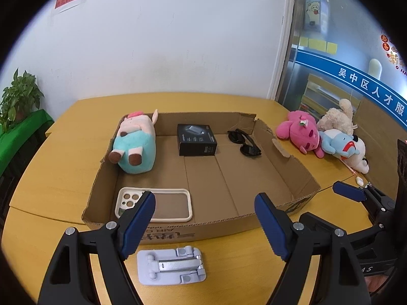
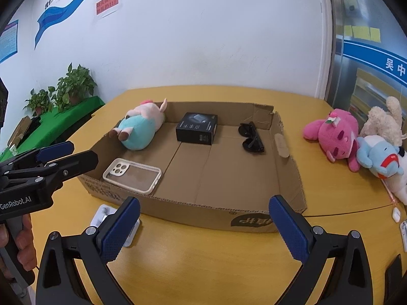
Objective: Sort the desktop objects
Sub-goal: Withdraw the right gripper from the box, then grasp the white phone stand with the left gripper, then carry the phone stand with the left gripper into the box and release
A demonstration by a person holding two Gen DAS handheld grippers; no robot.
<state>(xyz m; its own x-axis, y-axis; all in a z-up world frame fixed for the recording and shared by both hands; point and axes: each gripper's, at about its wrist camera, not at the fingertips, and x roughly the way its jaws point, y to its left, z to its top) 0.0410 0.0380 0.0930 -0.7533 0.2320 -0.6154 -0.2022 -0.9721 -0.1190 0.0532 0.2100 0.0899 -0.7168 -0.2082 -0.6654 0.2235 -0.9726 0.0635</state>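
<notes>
A shallow cardboard tray (image 1: 287, 175) (image 2: 287, 178) sits on the yellow table. It holds a teal-and-pink plush pig (image 1: 134, 142) (image 2: 141, 127), a black box (image 1: 197, 139) (image 2: 197, 128), black sunglasses (image 1: 244, 142) (image 2: 250, 137) and a cream phone case (image 1: 155, 204) (image 2: 132, 175). A grey folding phone stand (image 1: 171, 264) (image 2: 101, 216) lies on the table before the tray. My left gripper (image 1: 204, 225) is open and empty above the stand. My right gripper (image 2: 203, 228) is open and empty at the tray's near wall.
A pile of plush toys, pink (image 1: 300, 131) (image 2: 335, 134), beige (image 1: 338, 119) and blue-white (image 1: 343, 147) (image 2: 381, 157), lies right of the tray. A small white item (image 2: 396, 213) lies at the table's right edge. Potted plants (image 2: 73, 86) stand on a green shelf at left.
</notes>
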